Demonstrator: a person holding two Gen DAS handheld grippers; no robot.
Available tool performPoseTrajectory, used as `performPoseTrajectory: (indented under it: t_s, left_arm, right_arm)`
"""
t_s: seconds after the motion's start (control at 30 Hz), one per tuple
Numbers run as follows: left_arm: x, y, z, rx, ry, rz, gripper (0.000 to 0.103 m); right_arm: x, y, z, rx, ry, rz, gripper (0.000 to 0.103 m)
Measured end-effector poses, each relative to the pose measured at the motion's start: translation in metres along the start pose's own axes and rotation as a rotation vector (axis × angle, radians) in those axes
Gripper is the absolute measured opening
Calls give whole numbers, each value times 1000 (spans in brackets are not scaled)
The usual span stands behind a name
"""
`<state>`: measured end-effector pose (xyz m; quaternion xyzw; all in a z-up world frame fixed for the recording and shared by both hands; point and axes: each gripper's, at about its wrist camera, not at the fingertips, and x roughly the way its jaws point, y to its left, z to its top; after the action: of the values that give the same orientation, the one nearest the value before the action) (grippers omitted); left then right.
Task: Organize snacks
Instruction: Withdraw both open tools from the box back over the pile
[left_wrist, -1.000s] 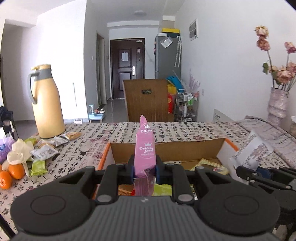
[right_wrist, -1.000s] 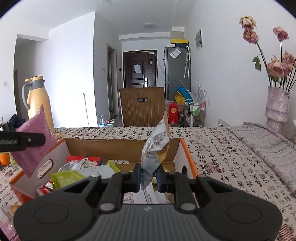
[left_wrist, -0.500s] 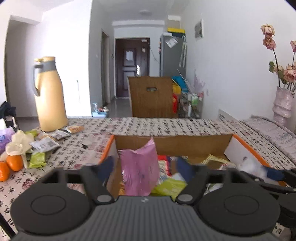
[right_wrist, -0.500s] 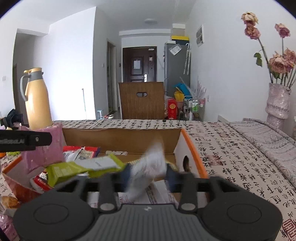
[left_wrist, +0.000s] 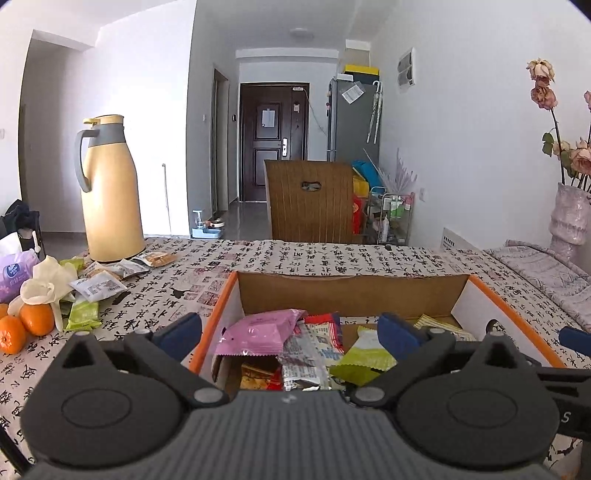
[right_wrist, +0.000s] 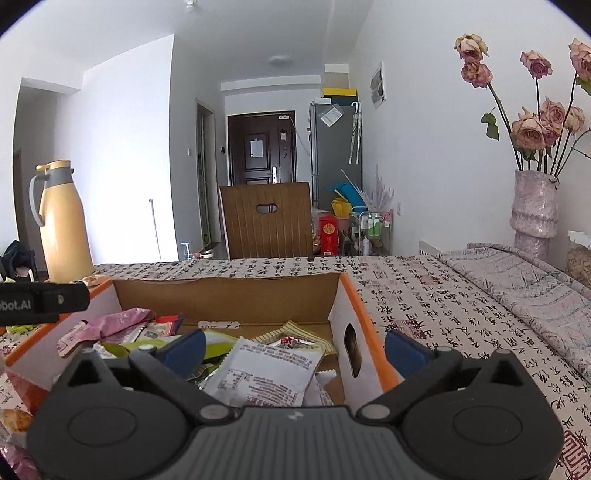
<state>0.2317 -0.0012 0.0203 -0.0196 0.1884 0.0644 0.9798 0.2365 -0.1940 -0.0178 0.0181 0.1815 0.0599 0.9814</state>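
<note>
1. left gripper (right_wrist: 40, 302), side of its black finger at the left edge of the right wrist view: white lettering "obot.ai", the start cut off by the picture's edge.

2. right gripper (left_wrist: 569, 413), black body at the lower right edge of the left wrist view: a single white letter "s".

3. tablecloth (right_wrist: 424, 314): printed all over with black chinese calligraphy characters and red seal stamps; single characters not made out.

4. white snack packet (right_wrist: 266, 373) in the cardboard box (right_wrist: 229, 299): blocks of small print, too fine to read.

5. pink snack packet (left_wrist: 258, 332): print too small to read.
</note>
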Motion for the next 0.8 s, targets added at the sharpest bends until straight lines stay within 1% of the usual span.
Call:
performPoseTrajectory:
  t_s: [0.27,0.5,0.63,0.8]
  left_arm:
    - [-9,-2,4,2,-22,8,103]
    - [-35,3,18,-6,-51,11,103]
    - [-50,10,17,-5,-53,6,103]
    - [-67,25,5,-16,-25,2,103]
  right_arm:
    - [-4,0,3,-1,-14,-3,103]
    - [-23,1,13,-2,-13,0,103]
    - [-39,6,11,-6,11,13,103]
    - [-62,22,-2,-27,59,50,103]
